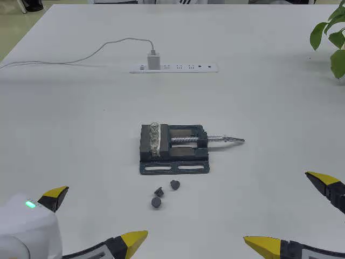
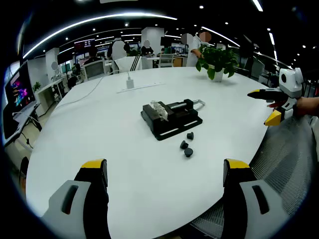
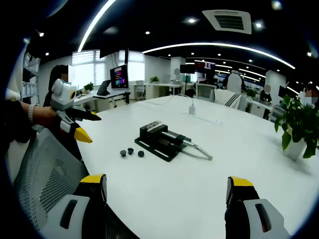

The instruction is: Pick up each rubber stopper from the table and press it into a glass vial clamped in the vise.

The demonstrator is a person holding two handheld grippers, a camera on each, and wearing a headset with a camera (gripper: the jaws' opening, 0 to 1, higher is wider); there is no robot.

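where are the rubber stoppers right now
In the head view the three rubber stoppers lie clustered on the table just in front of the vise, on the person's side.

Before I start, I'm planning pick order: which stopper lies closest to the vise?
The rightmost stopper, just off the vise; the other two lie farther away.

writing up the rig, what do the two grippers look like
The left gripper and right gripper match: each has two long pointed jaws, black and tipped yellow, on grey bases with a dark slot. A dark sleeve shows behind the left one.
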